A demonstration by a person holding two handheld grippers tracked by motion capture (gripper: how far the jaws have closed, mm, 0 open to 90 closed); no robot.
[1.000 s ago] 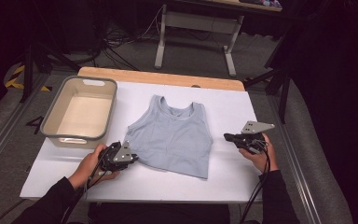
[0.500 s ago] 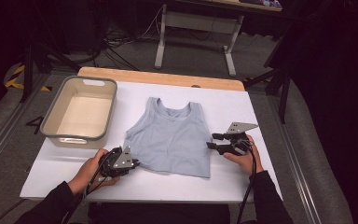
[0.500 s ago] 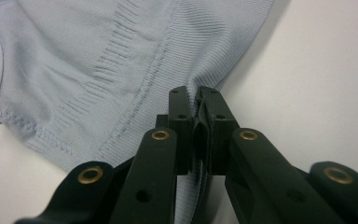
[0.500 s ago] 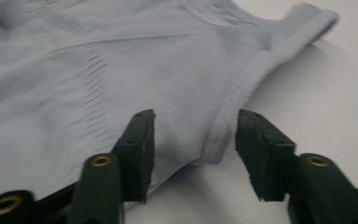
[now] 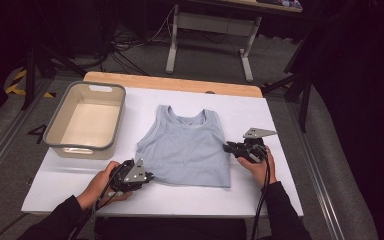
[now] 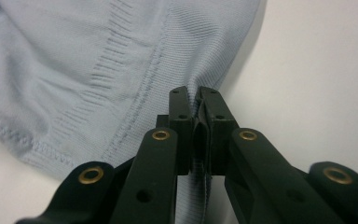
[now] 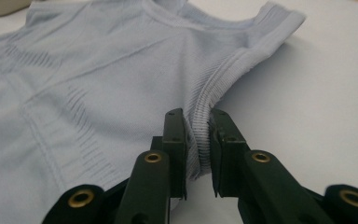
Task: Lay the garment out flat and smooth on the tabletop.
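Light blue ribbed tank top [image 5: 187,147] lies flat mid-table, right of the bin [image 5: 86,120]. Left gripper [image 6: 196,100] clamped on the side hem fold. Right gripper [image 7: 198,122] jaws just closing around the armhole edge. Soft, light, stretchy; seams give the firmest hold.

High view: fixed above person's side, faces forward and down, takes in whole table [image 5: 260,125], floor beyond far edge; forearms enter from bottom. Far off.

Left gripper view: rides left gripper [image 6: 196,100], looks along own black jaws, very near top [image 6: 74,70] by its hem corner, near table's near edge.

Right gripper view: rides right gripper [image 7: 196,122], close on top's armhole edge, faces toward table's left side.

Shared: all three views show top and white tabletop; high view shows both grippers.
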